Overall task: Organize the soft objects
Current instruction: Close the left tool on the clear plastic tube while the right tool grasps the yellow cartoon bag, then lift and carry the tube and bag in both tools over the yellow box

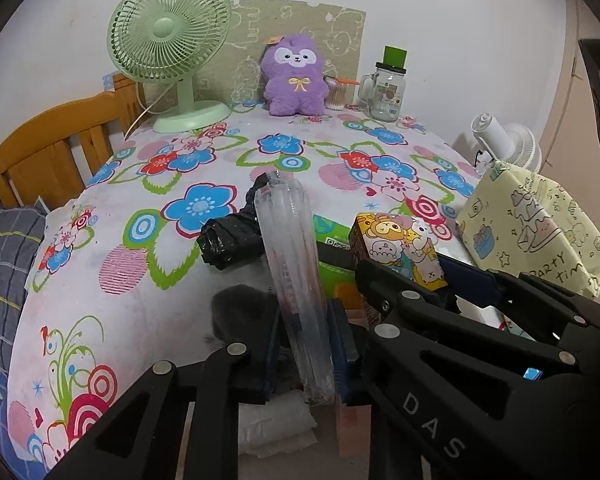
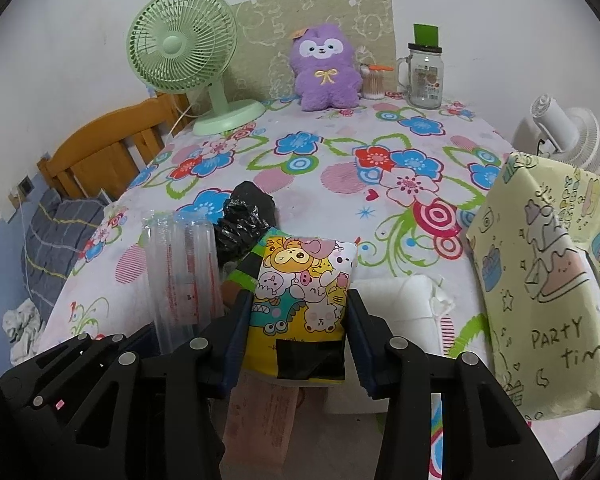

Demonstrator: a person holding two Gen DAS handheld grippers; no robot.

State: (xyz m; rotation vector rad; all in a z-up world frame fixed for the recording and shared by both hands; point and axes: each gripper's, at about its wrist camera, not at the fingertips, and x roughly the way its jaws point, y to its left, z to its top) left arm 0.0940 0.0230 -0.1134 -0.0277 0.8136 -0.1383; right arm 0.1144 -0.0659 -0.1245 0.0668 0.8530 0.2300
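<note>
1. My left gripper [image 1: 306, 354] is squeezed tight on a long see-through plastic sleeve of stacked cups [image 1: 290, 264]. The blue pads press it from both sides. The sleeve sticks up and leans away from me, over the flowery tablecloth [image 1: 204, 148].
2. My right gripper [image 2: 296, 340] is clamped on a soft yellow cartoon-animal pack [image 2: 302, 292]. Its blue pads touch both sides of the pack. The pack stands upright and has a black patch near its bottom.
3. In the right wrist view, the see-through cup sleeve [image 2: 182, 276] is just left of the cartoon pack.
4. A crinkly black plastic bag [image 2: 242, 220] lies on the cloth just behind the cartoon pack, a bit to its left.
5. A green box [image 1: 334, 250] peeks out between the sleeve and the cartoon pack [image 1: 396, 246].
6. A white soft pack [image 2: 406, 304] lies flat just right of the cartoon pack.
7. A big pale yellow wrapped bundle with "PARTY" written on it [image 2: 548, 280] stands farther right of the cartoon pack.
8. Far behind the cartoon pack, by the wall, sits a fluffy purple toy animal with a yellow bow [image 2: 326, 70].
9. A light green table fan [image 2: 188, 48] stands far behind and left of the cartoon pack.
10. A clear glass jar mug with a green top [image 2: 424, 76] stands far behind and right, next to a small tub of cotton swabs [image 2: 373, 82].
</note>
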